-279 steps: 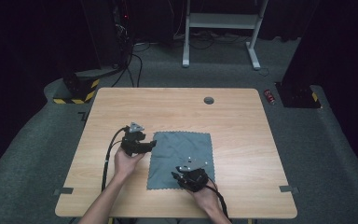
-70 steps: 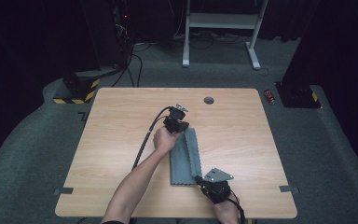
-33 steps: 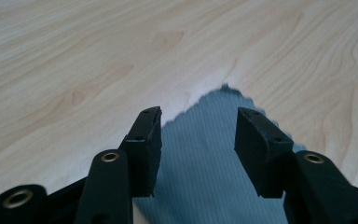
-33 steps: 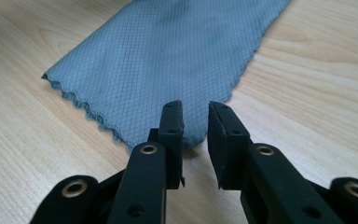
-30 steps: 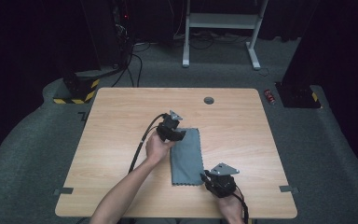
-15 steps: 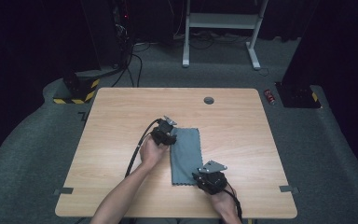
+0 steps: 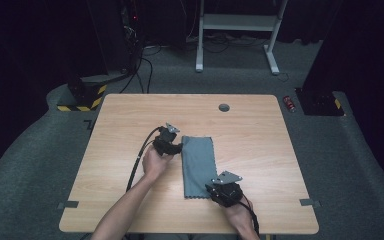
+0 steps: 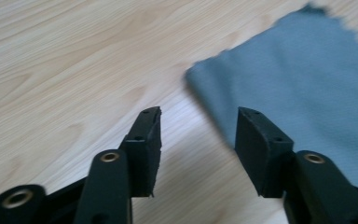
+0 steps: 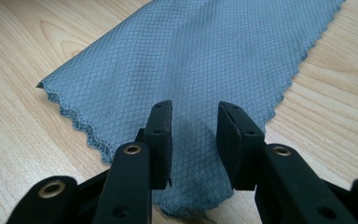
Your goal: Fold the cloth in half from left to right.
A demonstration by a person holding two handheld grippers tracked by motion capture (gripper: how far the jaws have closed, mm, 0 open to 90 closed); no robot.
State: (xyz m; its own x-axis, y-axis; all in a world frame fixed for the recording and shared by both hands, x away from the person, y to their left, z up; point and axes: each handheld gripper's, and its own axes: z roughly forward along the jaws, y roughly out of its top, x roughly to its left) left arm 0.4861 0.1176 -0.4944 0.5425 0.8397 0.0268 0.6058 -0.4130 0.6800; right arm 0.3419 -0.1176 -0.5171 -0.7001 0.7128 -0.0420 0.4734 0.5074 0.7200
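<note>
Cloth [image 7: 198, 165] – grey-blue, diamond-weave, folded into 1 strip – lies between both parted, empty tongs.

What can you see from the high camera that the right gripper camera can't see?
High view alone: the person's forearms, both hand-held grippers, left and right, the round hole in the table, the floor. Right gripper view alone: the cloth's diamond weave and zigzag edge, open jaws over its near end. Both: the grey cloth on the wooden table.

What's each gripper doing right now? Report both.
Left gripper: open, holding nothing, beside the folded grey cloth.
Right gripper: open over the cloth's near end, not gripping it.
</note>
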